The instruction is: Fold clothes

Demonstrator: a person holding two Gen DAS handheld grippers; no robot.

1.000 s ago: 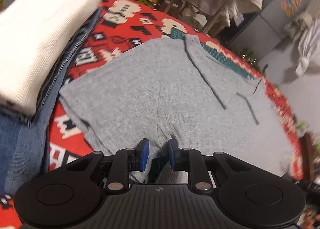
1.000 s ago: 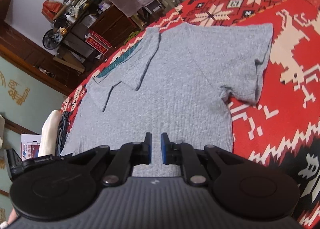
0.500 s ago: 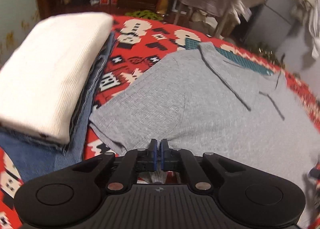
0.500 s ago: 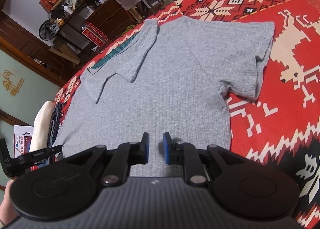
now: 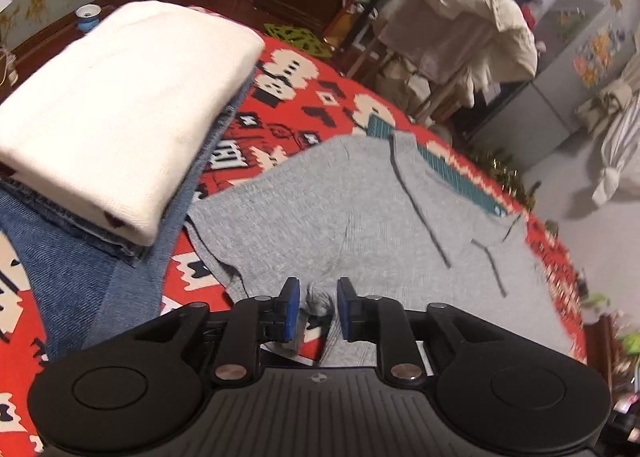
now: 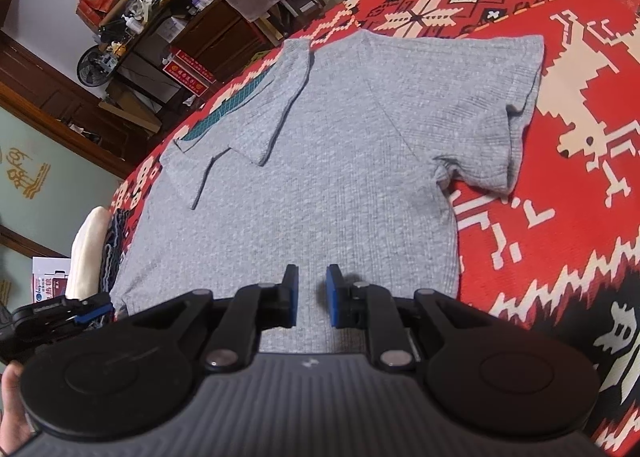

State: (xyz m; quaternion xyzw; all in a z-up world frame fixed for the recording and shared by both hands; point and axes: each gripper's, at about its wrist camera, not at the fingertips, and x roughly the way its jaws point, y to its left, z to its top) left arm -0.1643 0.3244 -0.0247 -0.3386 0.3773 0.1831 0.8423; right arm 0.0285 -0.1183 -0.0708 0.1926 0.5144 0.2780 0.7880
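the grey polo shirt's (image 6: 328, 161) bottom hem is hidden behind both tool bodies, and its left sleeve (image 5: 216, 253) is pretty motion-blurred in the left wrist view

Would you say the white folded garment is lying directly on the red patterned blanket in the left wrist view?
No, the white folded garment rests on top of folded blue jeans, which separate it from the red patterned blanket.
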